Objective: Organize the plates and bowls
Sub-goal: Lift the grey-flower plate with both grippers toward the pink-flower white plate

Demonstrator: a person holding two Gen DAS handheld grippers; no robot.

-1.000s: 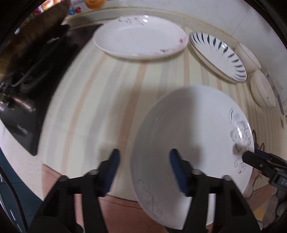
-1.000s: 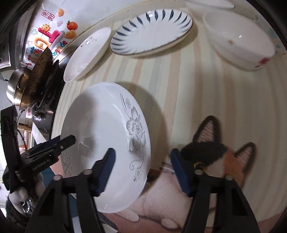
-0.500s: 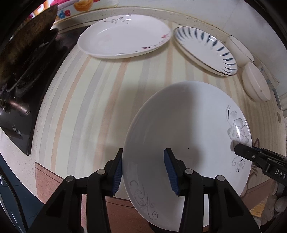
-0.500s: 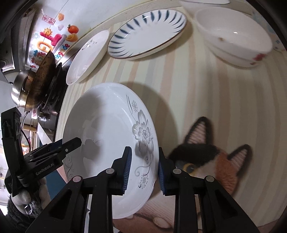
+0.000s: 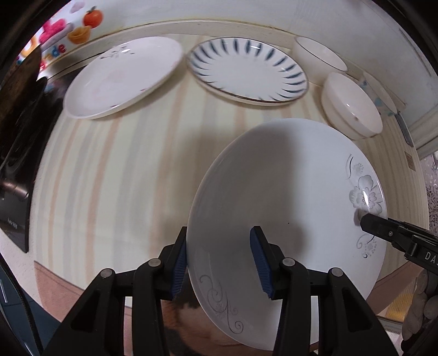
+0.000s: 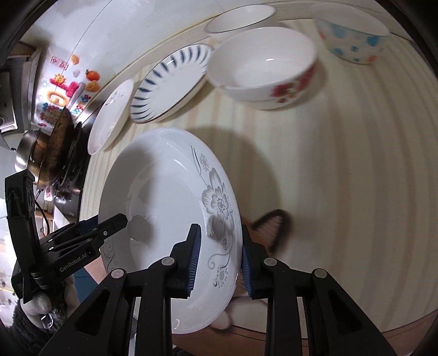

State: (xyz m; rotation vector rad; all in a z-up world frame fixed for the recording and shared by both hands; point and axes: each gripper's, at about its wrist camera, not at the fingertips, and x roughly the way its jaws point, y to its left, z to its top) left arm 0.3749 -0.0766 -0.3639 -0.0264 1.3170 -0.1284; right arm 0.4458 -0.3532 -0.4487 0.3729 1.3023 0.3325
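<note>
The striped countertop (image 5: 115,175) carries everything, with a cat picture (image 6: 273,224) printed near its front edge; the white plate with the grey flower (image 5: 287,197) is the largest piece, tilted above the front of the counter and gripped from both sides. The left gripper (image 5: 220,263) is clamped on its near-left rim, one blue pad (image 5: 179,267) under the outside and the other pad over the inner face; the right gripper (image 6: 219,263) pinches the opposite rim beside the flower print, one pad on the inner face and one behind the edge, so both grasp the same plate. Behind it, along the wall, the plain white plate (image 5: 123,76) lies at the left next to the hob (image 5: 19,137); the blue-striped plate (image 5: 249,71) lies just beside it, rims close or touching, I cannot tell which. Farther right stand the bowls, each of them holding nothing: the red-flowered bowl (image 6: 262,65) nearest the held plate, a thin-rimmed white bowl (image 6: 241,17) behind it by the wall, and a blue-dotted bowl (image 6: 353,32) at the far right. A dark wok (image 6: 56,148) sits on the hob with a steel pot (image 6: 26,148) behind it; a gloved hand (image 6: 38,304) holds the left gripper's handle.
</note>
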